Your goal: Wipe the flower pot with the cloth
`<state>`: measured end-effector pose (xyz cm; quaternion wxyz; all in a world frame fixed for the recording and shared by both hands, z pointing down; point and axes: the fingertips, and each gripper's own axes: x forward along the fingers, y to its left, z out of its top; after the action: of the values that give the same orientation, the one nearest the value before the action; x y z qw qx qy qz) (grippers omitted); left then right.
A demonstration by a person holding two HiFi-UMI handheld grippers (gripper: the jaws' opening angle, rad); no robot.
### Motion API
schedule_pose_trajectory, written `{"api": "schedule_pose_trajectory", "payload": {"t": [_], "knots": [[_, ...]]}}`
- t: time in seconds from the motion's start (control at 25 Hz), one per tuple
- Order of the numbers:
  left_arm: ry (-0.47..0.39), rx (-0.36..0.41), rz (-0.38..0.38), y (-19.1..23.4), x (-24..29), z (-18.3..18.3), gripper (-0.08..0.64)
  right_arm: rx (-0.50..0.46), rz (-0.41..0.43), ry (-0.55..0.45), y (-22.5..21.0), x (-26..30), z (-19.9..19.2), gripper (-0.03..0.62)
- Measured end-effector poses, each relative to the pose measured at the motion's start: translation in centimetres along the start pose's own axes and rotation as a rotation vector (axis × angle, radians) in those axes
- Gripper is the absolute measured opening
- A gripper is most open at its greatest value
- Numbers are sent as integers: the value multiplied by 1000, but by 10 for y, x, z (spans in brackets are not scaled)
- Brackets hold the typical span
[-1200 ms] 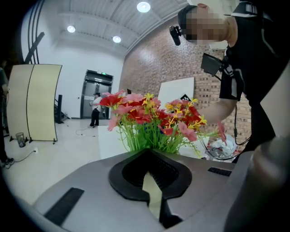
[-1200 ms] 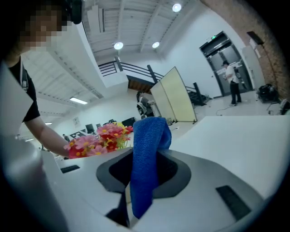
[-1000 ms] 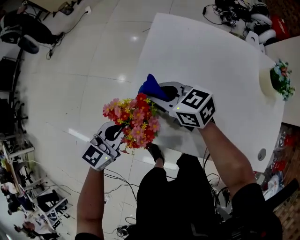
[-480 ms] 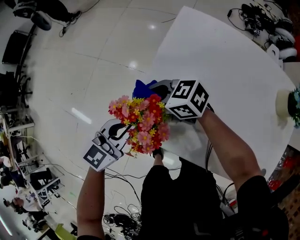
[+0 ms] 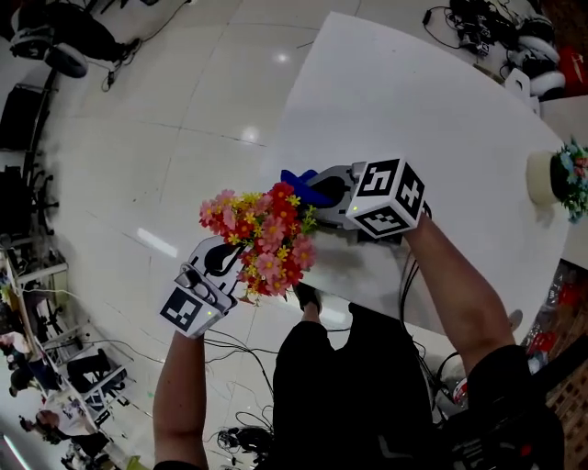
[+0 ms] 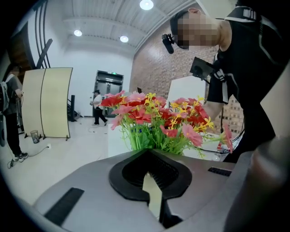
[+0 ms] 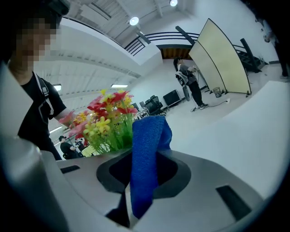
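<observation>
A bunch of red, pink and yellow flowers (image 5: 259,240) is held up over the floor near the table's edge. It hides the flower pot in the head view. In the left gripper view a pale cream piece (image 6: 152,195), the pot by its look, sits pinched between the jaws, with the flowers (image 6: 158,122) just beyond. My left gripper (image 5: 230,262) (image 6: 152,190) is shut on it. My right gripper (image 5: 320,189) (image 7: 136,181) is shut on the blue cloth (image 5: 303,184) (image 7: 146,158), which hangs against the far side of the flowers (image 7: 106,122).
The white table (image 5: 413,101) stretches away to the right. A second potted plant (image 5: 556,176) stands at its far right edge. Cables and gear (image 5: 487,27) lie on the floor beyond it. Chairs and several people are at the left.
The blue cloth swung left behind the flowers and has come back to the right. The left gripper keeps its hold, and the flowers have shifted only slightly.
</observation>
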<state>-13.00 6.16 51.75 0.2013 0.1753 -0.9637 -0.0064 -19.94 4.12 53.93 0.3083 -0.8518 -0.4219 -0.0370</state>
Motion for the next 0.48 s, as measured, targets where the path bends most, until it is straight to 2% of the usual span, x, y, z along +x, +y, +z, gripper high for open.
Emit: {"api": "schedule_pose_trajectory", "payload": {"t": [0.2,0.36,0.48], "knots": [[-9,-7,-26,0,4,3,0,35,-92,-37,9,-16,-13,79],[17,76,-41,-1,6,5,0,42,-168,-63,19,-22,-19,80],[21,56,-55,-2,9,7,0,57,-216,-92,24,-31,-26,80]]}}
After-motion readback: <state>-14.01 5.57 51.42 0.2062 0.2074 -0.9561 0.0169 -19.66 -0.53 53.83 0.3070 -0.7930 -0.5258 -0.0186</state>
